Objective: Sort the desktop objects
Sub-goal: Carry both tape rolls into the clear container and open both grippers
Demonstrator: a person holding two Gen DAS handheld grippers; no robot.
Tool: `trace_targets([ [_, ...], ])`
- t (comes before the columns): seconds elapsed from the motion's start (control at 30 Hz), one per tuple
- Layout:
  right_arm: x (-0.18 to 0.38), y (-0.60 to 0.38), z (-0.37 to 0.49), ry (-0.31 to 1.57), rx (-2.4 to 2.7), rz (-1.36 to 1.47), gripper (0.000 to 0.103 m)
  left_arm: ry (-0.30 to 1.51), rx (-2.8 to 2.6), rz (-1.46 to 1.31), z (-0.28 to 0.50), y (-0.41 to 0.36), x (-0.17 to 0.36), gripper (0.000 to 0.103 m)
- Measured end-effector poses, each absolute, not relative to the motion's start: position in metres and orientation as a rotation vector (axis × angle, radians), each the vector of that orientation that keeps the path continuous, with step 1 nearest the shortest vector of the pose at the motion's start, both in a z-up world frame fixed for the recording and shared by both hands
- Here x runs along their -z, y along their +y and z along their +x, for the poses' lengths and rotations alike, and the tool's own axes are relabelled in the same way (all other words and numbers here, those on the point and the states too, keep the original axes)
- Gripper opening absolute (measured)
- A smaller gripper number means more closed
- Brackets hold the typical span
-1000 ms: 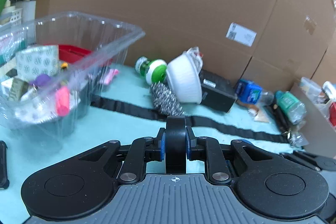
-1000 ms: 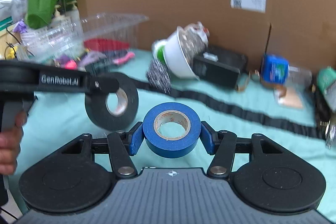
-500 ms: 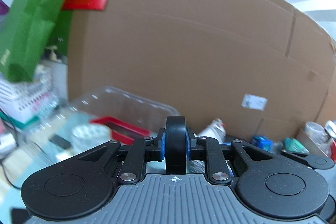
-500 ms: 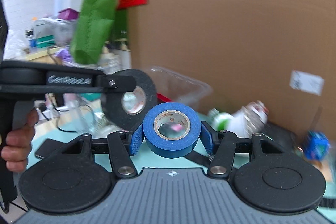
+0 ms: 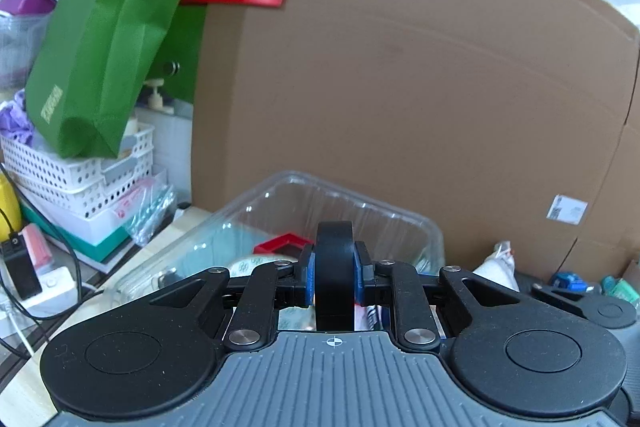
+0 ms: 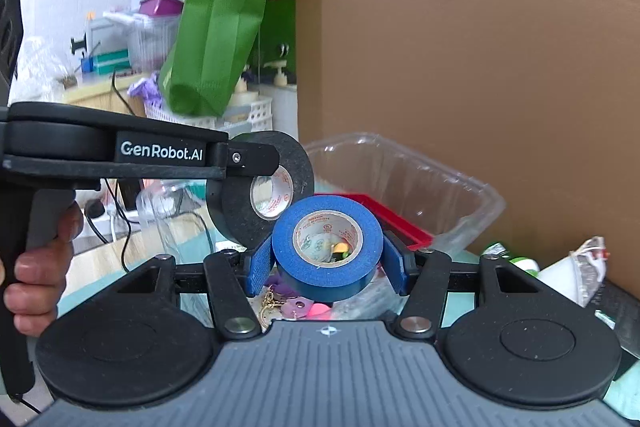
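My left gripper point(image 5: 335, 273) is shut on a black tape roll point(image 5: 335, 267), pinched edge-on between its blue pads. The same black tape roll point(image 6: 240, 211) shows from the side in the right wrist view, held by the left gripper point(image 6: 256, 171) with a hand point(image 6: 36, 267) on its handle. My right gripper point(image 6: 326, 259) is shut on a blue tape roll point(image 6: 288, 259) across its width. Both rolls hang over the clear plastic bin point(image 6: 448, 183), also seen as the clear bin point(image 5: 400, 215), which holds a red box point(image 6: 400, 223) and small coloured items.
A large cardboard wall point(image 5: 400, 87) stands behind the bin. A green bag point(image 5: 104, 47) and white baskets point(image 5: 80, 179) sit at the left, with cables and a power strip point(image 5: 44, 287). A white bowl point(image 6: 560, 275) and bottles point(image 5: 616, 287) lie on the teal mat at the right.
Both grippers rose and swung left with their tape rolls, from over the teal mat to over the clear bin. The bin now sits directly beneath them.
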State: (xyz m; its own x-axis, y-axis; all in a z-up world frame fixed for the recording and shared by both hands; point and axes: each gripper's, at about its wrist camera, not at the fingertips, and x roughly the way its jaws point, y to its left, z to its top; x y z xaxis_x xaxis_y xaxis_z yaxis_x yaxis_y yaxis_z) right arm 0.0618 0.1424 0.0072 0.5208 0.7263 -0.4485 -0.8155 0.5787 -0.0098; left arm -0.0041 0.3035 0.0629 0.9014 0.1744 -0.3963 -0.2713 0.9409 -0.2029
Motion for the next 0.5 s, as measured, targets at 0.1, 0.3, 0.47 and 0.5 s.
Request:
trace_targets([
  [0.1,-0.001,0.151,0.063,0.433,-0.943,-0.251,0.062,0.408,-0.226,-0.258,-0.001,0.308,-0.054,0.015],
  [0.3,0.003,0.154,0.059,0.385,-0.922,-0.293,0.077,0.321,-0.250,-0.270,-0.010,0.309,-0.053,0.089],
  [0.47,0.001,0.145,0.053,0.320,-0.865,-0.300,0.096,0.228,-0.237,-0.212,-0.024,0.298,-0.063,0.102],
  [0.5,0.001,0.143,0.053,0.317,-0.853,-0.302,0.098,0.229,-0.230,-0.201,-0.025,0.295,-0.062,0.103],
])
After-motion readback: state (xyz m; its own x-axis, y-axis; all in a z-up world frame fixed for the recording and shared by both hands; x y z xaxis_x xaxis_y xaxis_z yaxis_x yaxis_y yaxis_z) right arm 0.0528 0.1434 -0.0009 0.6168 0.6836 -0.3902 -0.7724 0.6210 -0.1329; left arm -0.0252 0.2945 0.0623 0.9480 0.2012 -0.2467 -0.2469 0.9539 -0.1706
